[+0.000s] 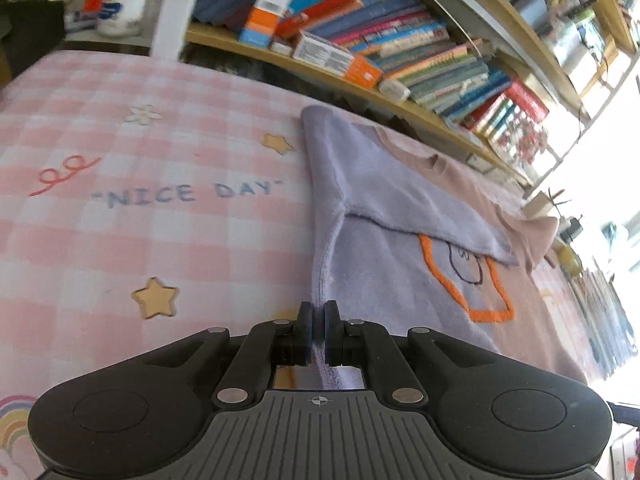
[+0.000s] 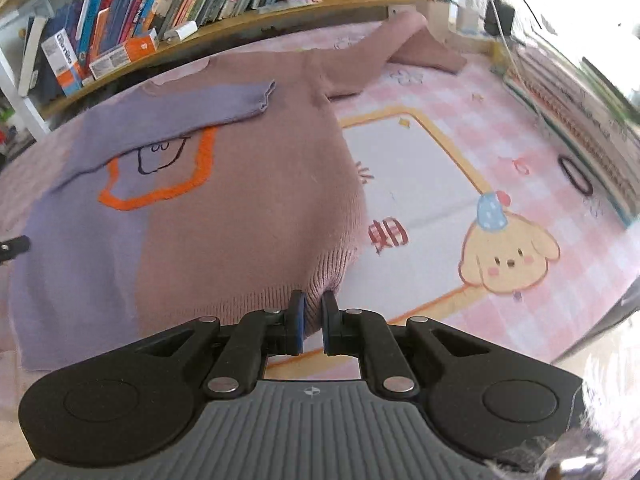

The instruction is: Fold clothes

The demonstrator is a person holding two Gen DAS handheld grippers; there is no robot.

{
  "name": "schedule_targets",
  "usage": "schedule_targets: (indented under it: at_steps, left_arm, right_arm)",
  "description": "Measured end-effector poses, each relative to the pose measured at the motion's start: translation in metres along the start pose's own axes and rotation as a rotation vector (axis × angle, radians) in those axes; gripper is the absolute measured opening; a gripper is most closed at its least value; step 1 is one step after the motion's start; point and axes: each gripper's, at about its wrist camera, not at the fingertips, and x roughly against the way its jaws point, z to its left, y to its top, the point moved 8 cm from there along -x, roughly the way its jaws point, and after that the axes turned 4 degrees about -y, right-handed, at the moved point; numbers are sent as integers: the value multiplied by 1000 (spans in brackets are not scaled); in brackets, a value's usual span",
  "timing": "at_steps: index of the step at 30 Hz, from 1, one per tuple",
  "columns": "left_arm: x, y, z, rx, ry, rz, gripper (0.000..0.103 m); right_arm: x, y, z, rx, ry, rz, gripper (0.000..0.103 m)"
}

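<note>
The sweater (image 2: pixel 240 184) lies spread across the pink checked bed sheet (image 1: pixel 120 220), filling the left and middle of the right wrist view, half lilac and half dusty mauve with an orange outline stitched on the chest. The lilac sleeve (image 2: pixel 192 112) is already laid across the body; the mauve sleeve (image 2: pixel 392 48) trails off toward the upper right, below the bookshelf (image 2: pixel 200 40).

The left gripper (image 1: pixel 319 320) has its blue pads pressed together on the lilac side edge, which runs up the middle of its frame in a taut ridge. The right gripper (image 2: pixel 313 312) pinches a bunched bit of the ribbed hem (image 2: pixel 280 288) at the mauve bottom corner.

It looks like a soft, loose knit: light, floppy, stretchy, not slippery or breakable. I'd judge it will sag and pull out of shape if hauled by one point, so the seam and the thicker ribbing are the sensible holds, with both corners carried evenly.
</note>
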Motion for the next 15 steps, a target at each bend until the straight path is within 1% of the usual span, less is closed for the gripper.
schedule_targets:
  at_steps: [2,4,8,11,13,15]
  left_arm:
    - [6,-2,8,20,29,-11,4]
    - [8,-4,17,34,63,-2,4]
    - [1,0,10,-22,83,0,4]
    - [-11,5,-3,-52,59,-2,4]
    - [-16,5,-12,-92,36,7,4]
    - [-18,2,-18,-126,14,20,4]
  right_arm:
    - [-8,12,11,46,-3,-43,8]
    - [-11,27,25,95,3,-80,8]
    - [-15,56,55,191,13,-151,8]
    - [-12,52,38,154,-14,-133,8]
    - [-9,37,23,108,-22,-91,7]
    - [-4,18,2,76,-30,-28,3]
